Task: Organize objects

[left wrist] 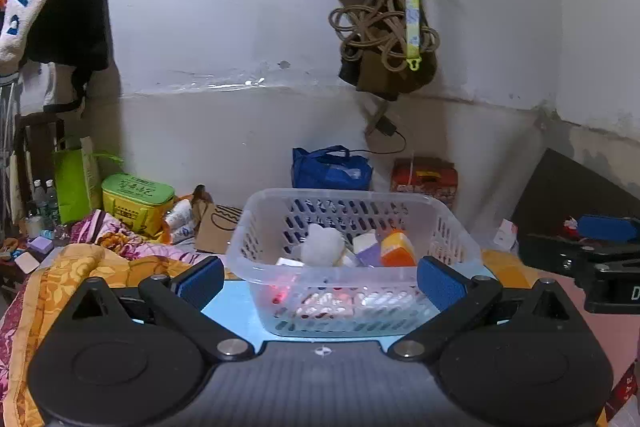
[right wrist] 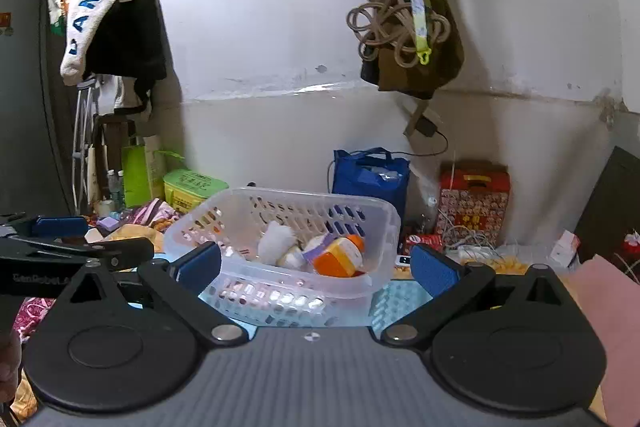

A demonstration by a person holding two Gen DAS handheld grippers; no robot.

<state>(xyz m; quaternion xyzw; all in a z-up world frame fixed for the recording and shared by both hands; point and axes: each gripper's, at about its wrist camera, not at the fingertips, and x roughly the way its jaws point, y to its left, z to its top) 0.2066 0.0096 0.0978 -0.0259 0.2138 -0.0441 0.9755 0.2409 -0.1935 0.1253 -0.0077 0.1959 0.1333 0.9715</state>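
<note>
A translucent plastic basket (left wrist: 340,193) stands on a light blue mat (left wrist: 236,303), straight ahead of my left gripper (left wrist: 320,283). That gripper is open, its blue pads (left wrist: 200,283) either side of the basket's near wall, holding nothing. Inside lie a white fluffy lump (left wrist: 322,245), a purple-and-white box (left wrist: 366,247) and an orange container (left wrist: 396,247). In the right wrist view the basket (right wrist: 304,195) sits slightly left of centre, with the orange container (right wrist: 340,259) showing. My right gripper (right wrist: 316,269) is open and empty in front of it.
A flowered blanket (left wrist: 80,267) lies on the left with small purple boxes (left wrist: 40,245). A blue bag (left wrist: 332,171), a red gift box (left wrist: 424,179) and a green-lidded yellow case (left wrist: 136,203) line the wall. Coiled rope and bags (left wrist: 384,27) hang overhead. A pink surface (left wrist: 600,323) spreads right.
</note>
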